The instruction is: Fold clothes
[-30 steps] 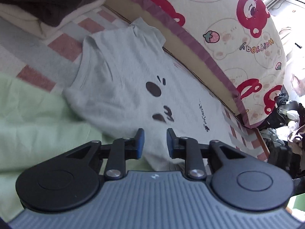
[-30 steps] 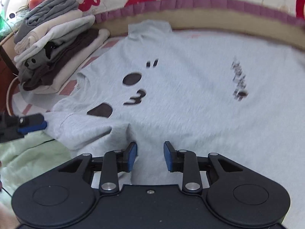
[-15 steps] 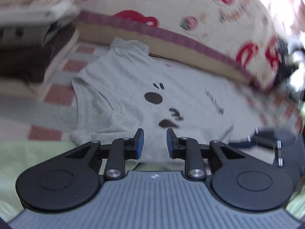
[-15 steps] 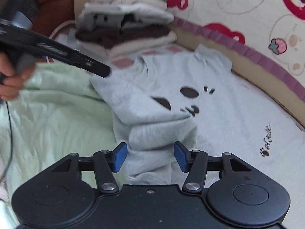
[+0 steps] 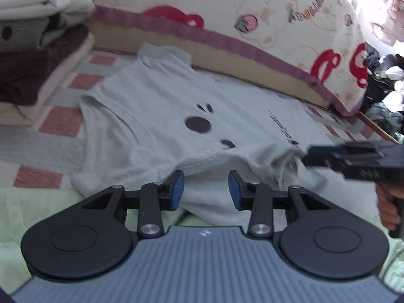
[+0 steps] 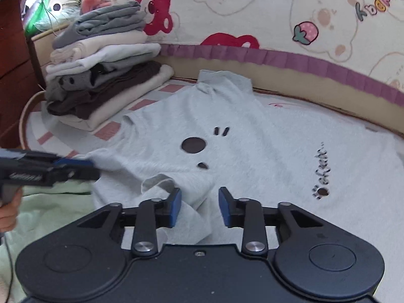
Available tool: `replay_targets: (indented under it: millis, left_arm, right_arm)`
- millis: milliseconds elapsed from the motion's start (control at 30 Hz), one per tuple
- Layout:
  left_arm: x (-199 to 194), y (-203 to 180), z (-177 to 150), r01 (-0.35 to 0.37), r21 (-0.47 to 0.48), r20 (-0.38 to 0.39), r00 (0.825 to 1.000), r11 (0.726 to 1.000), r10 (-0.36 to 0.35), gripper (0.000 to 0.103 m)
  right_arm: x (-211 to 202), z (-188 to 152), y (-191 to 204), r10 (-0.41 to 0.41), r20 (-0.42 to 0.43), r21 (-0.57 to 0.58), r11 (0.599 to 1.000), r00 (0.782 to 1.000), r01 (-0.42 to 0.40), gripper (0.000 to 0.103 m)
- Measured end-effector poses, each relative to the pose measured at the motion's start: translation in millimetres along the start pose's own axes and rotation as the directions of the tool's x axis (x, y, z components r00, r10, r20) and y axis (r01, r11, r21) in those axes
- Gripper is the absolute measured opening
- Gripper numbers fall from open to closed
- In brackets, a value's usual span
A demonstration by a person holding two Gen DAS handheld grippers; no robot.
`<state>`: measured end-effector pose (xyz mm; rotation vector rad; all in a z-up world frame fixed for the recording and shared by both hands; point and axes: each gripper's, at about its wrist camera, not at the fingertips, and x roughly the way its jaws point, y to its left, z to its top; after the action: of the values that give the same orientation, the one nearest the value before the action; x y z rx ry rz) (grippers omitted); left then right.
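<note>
Working the grey T-shirt on the bed — near sleeve side doubled over toward the print, far side and hem flat, so I judge one fold in, more left. Stack of folded clothes sits far left. My left gripper: jaws moderately apart, empty, just over the folded edge. My right gripper — same gap, gripping nothing, above the turned-over sleeve.

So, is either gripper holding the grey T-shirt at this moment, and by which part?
Nothing is held. The left gripper and right gripper are both open, fingers apart over the folded-in near edge of the grey T-shirt.
</note>
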<state>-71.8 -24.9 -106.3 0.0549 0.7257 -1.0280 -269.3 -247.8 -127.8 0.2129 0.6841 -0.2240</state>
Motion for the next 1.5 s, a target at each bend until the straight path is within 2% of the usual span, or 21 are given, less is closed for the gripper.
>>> replay_targets:
  millis: [133, 200, 300, 367, 467, 600, 667, 700, 733, 800, 867, 933, 967, 1033, 1067, 1200, 1267, 1367, 1500]
  left_arm:
    - [1.6, -1.2, -1.6, -0.048, 0.045, 0.003, 0.999, 0.998, 0.048, 0.041]
    - [1.7, -2.8, -2.9, -0.067, 0.060, 0.006, 0.998, 0.996, 0.067, 0.041]
    - [-1.6, -4.6, -3.2, -0.101, 0.077, 0.030, 0.995, 0.992, 0.099, 0.041]
    - [-3.9, -3.7, -2.6, -0.116, 0.082, 0.054, 0.992, 0.990, 0.112, 0.041]
    - [-2.7, -3.3, -1.7, -0.097, 0.099, 0.076, 0.993, 0.990, 0.090, 0.045]
    - [17.2, -19.4, 6.0, -0.069, 0.253, 0.052, 0.997, 0.965, 0.057, 0.048]
    - [30.5, -21.6, 12.7, -0.067, 0.284, 0.038, 0.998, 0.956, 0.059, 0.051]
    - [34.1, -19.8, 15.9, -0.060, 0.281, 0.025, 0.998, 0.958, 0.055, 0.054]
    - [35.3, -17.5, 18.6, -0.052, 0.273, 0.012, 0.999, 0.961, 0.050, 0.058]
    - [37.8, -12.8, 24.0, -0.035, 0.257, -0.014, 0.999, 0.966, 0.040, 0.059]
    - [40.2, -8.1, 29.4, -0.019, 0.241, -0.039, 0.999, 0.970, 0.029, 0.059]
    - [42.7, -3.4, 34.8, -0.003, 0.224, -0.065, 0.998, 0.975, 0.018, 0.059]
    - [43.9, -1.0, 37.5, 0.005, 0.215, -0.078, 0.997, 0.977, 0.012, 0.059]
    - [46.4, 3.6, 42.9, 0.020, 0.197, -0.103, 0.995, 0.980, 0.000, 0.059]
    - [47.6, 6.0, 45.7, 0.028, 0.188, -0.115, 0.993, 0.982, -0.006, 0.059]
    - [62.1, 9.5, 53.1, 0.064, 0.184, -0.190, 0.981, 0.981, -0.029, 0.063]
    - [76.4, 6.9, 54.3, 0.089, 0.204, -0.246, 0.969, 0.975, -0.037, 0.067]
    - [97.9, 3.0, 56.2, 0.128, 0.231, -0.329, 0.943, 0.964, -0.047, 0.067]
    - [122.1, 16.6, 57.7, 0.164, 0.058, -0.386, 0.913, 0.985, -0.129, 0.065]
  right_arm:
    - [-2.2, -15.7, 11.7, 0.106, -0.039, -0.048, 0.993, 0.994, -0.108, 0.062]
    - [-0.7, -24.4, 21.5, 0.119, -0.081, -0.133, 0.983, 0.990, -0.129, 0.064]
    - [7.7, -37.9, 41.4, -0.030, -0.092, -0.357, 0.934, 0.995, -0.005, 0.064]
    - [14.6, -40.8, 46.6, -0.102, -0.075, -0.442, 0.895, 0.992, 0.059, 0.064]
    - [23.9, -30.5, 39.6, -0.089, -0.082, -0.390, 0.919, 0.993, 0.050, 0.064]
    - [32.1, -18.0, 34.6, -0.063, -0.082, -0.331, 0.943, 0.995, 0.033, 0.064]
    - [33.9, -16.9, 36.1, -0.062, -0.071, -0.337, 0.941, 0.996, 0.034, 0.064]
    - [34.5, -16.5, 36.0, -0.055, -0.069, -0.334, 0.942, 0.996, 0.028, 0.054]
    - [35.0, -15.7, 34.1, -0.039, -0.077, -0.319, 0.948, 0.996, 0.012, 0.034]
    - [35.2, -13.6, 27.7, -0.005, -0.098, -0.268, 0.963, 0.995, -0.021, 0.011]
    - [29.9, -9.4, 11.8, 0.057, -0.101, -0.124, 0.990, 0.993, -0.069, 0.008]
    - [22.9, -4.1, -10.2, 0.135, -0.091, 0.078, 0.989, 0.987, -0.128, 0.007]
    - [17.6, -3.3, -26.8, 0.159, -0.066, 0.216, 0.966, 0.985, -0.142, 0.007]
    - [9.1, -7.7, -60.3, 0.161, -0.011, 0.446, 0.884, 0.987, -0.139, 0.007]
    - [9.7, -11.2, -71.6, 0.144, -0.019, 0.495, 0.861, 0.989, -0.116, 0.008]
    - [18.9, -24.1, -88.0, 0.121, -0.084, 0.510, 0.858, 0.989, -0.062, 0.010]
    - [20.7, -29.9, -86.0, 0.123, -0.073, 0.518, 0.853, 0.990, -0.068, 0.015]
    - [21.7, -38.2, -83.0, 0.127, -0.067, 0.525, 0.848, 0.990, -0.073, 0.016]
    - [19.4, -47.2, -94.5, 0.153, -0.033, 0.577, 0.810, 0.988, -0.106, 0.016]
